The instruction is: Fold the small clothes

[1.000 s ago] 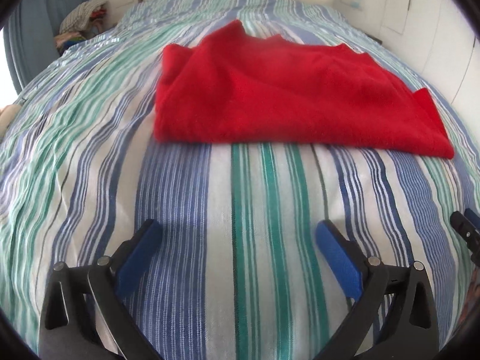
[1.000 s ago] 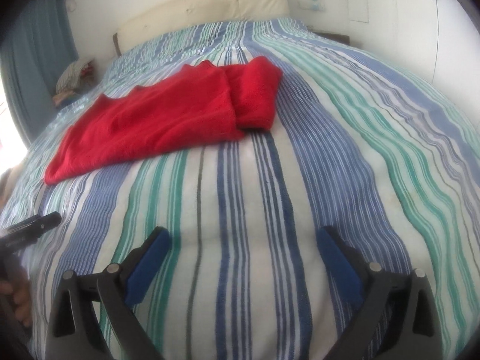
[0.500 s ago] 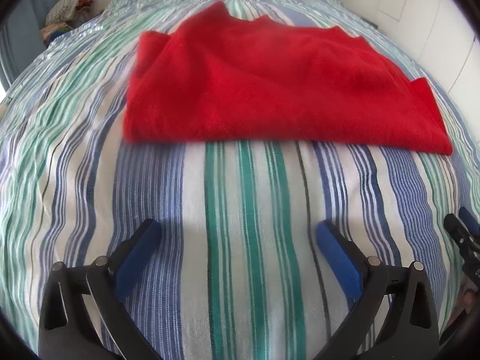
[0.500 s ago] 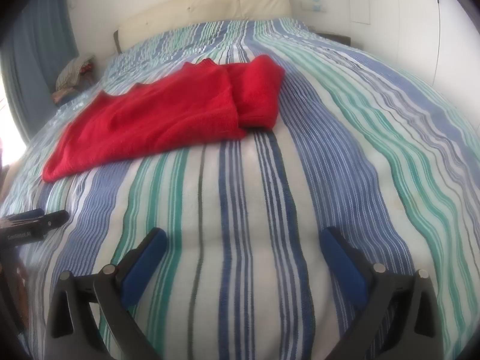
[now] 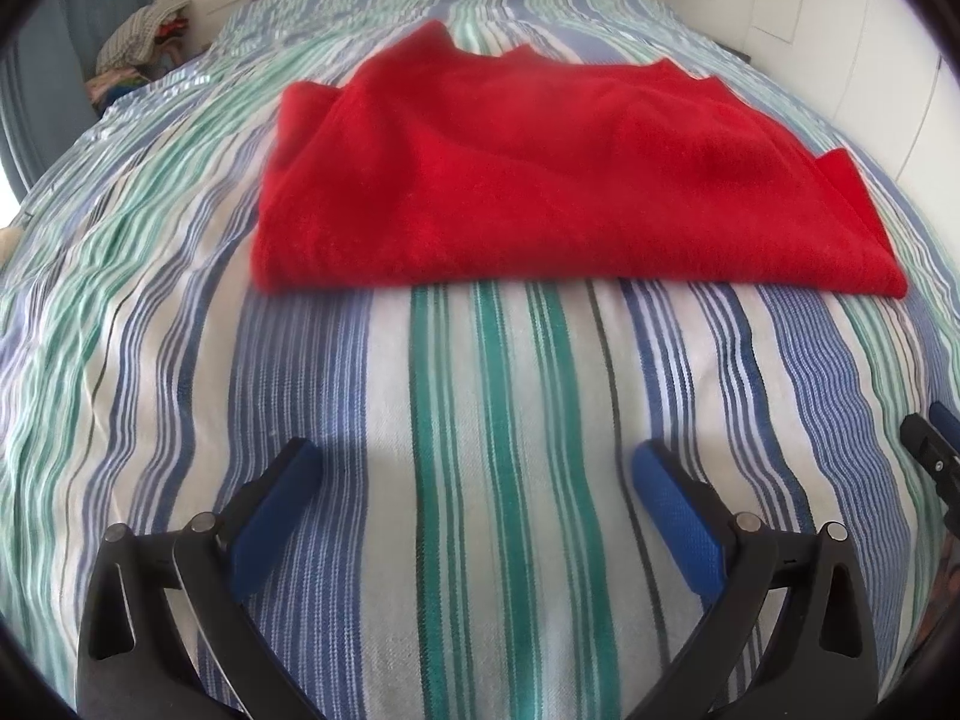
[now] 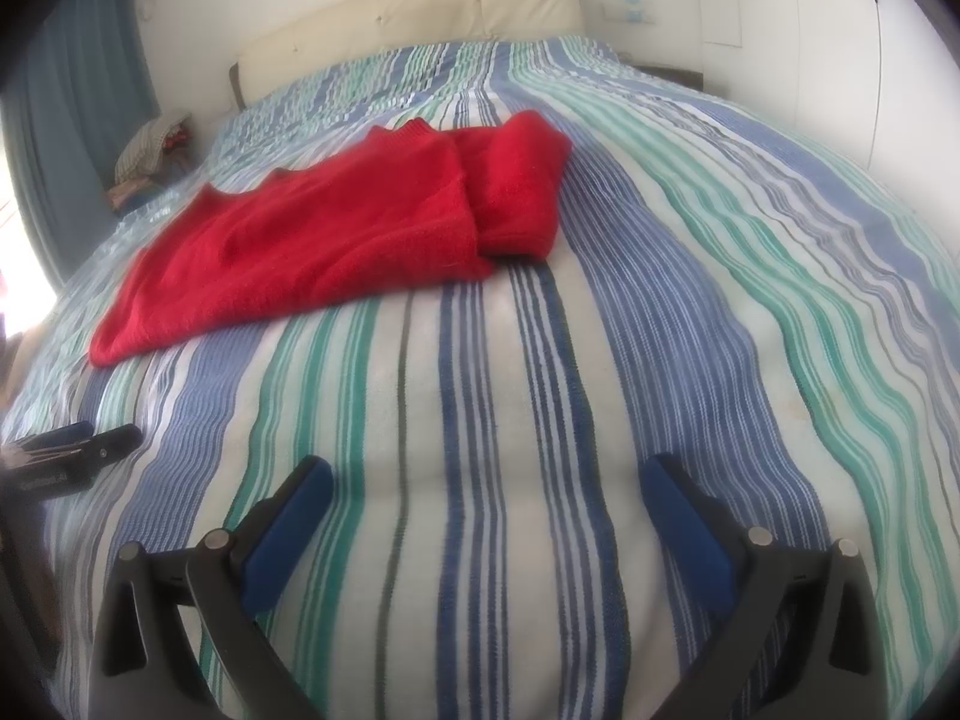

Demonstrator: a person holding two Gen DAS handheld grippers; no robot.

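Note:
A red knitted garment (image 5: 540, 180) lies partly folded on the striped bedspread (image 5: 510, 420). In the right wrist view the garment (image 6: 324, 234) has a folded part at its right end (image 6: 516, 192). My left gripper (image 5: 480, 462) is open and empty, hovering over the bedspread a short way in front of the garment's near edge. My right gripper (image 6: 486, 480) is open and empty, over the bedspread to the right of and nearer than the garment. Each gripper shows at the edge of the other's view: the right gripper (image 5: 930, 450), the left gripper (image 6: 78, 450).
A cream headboard (image 6: 420, 6) stands at the far end of the bed. A pile of clothes (image 5: 144, 30) sits at the far left beside a blue curtain (image 6: 72, 90). White cupboard doors (image 5: 840, 30) line the right side.
The left gripper's view swung: the garment came closer, then shifted right and a little farther up the frame. The right gripper has drawn slightly back, and the left gripper has moved further into its view.

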